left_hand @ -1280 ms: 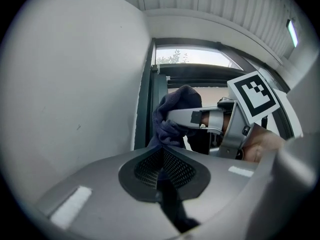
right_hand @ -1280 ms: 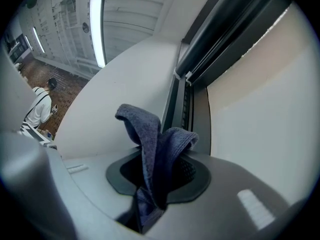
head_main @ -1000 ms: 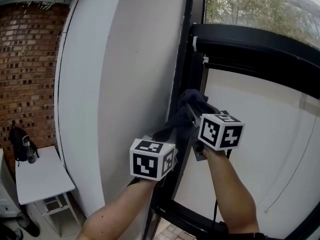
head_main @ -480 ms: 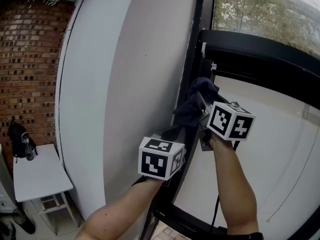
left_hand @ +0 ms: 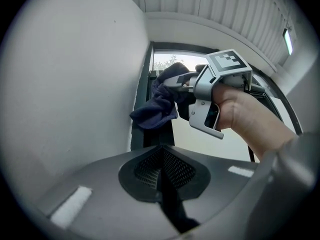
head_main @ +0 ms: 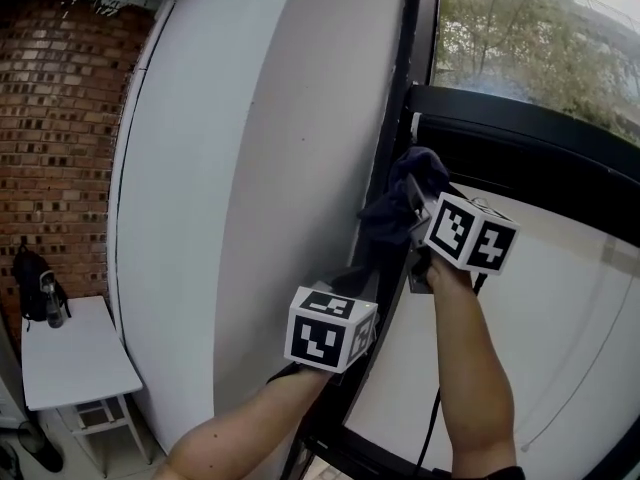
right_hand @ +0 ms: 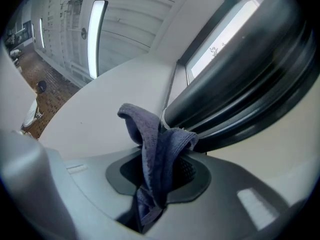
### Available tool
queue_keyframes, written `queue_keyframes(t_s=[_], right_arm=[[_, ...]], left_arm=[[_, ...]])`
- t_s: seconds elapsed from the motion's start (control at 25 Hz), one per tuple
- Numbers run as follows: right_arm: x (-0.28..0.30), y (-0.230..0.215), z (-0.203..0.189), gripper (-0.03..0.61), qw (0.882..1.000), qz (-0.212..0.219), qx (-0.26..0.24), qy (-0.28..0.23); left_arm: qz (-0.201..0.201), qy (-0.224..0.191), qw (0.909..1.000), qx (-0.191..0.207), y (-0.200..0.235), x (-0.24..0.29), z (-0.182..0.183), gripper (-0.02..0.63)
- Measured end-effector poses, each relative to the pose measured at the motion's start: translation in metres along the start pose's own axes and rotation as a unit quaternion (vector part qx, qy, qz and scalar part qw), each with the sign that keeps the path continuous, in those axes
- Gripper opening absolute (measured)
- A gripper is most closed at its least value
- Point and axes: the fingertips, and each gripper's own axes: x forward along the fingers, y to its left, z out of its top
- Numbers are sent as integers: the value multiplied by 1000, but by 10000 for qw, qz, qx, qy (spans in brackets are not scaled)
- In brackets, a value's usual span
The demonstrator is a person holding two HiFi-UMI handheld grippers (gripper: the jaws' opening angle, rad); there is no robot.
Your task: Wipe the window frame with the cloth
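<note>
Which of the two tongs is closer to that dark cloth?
Right. The right tongs are shut on the cloth, holding it at the window frame. The left tongs sit lower down, shut and empty, pointing up at the cloth from a gap away.

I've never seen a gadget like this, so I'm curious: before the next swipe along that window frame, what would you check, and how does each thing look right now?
1. Cloth held firmly: ok, the right tongs are shut on it.
2. Cloth against the window frame: ok, it is bunched on the frame's upright black bar.
3. Left tongs clear of the path: ok, they are shut, empty and lower down.
4. Cloth spread flat: not ok, it is crumpled with one end hanging.
5. Dirt left on the frame: cannot tell.
</note>
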Motion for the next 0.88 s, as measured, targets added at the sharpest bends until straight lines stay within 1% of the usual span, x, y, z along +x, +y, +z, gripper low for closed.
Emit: queue_keyframes(t_s=[0.2,0.4,0.52,0.68,0.88], right_arm=[[7,-5,17,101,9999,-72,23,-138],[10,-9,29,101,9995,-92,201,-237],[10,-10,35,101,9994,-91,138,-315],[13,-7,34,101,9991,-3,193,-371],[4,-5,29,101,9984,94,352,-439]], left_arm=[[-24,-66,10000,-53,7,4,7,-8],[-53,-112,9999,-10,6,5,15,-8],[-58,-184,9998,-14,6,5,17,-8],[-5,-131,9999,20,11,5,13,-7],[-15,-151,9998,-98,11,1,6,-8]])
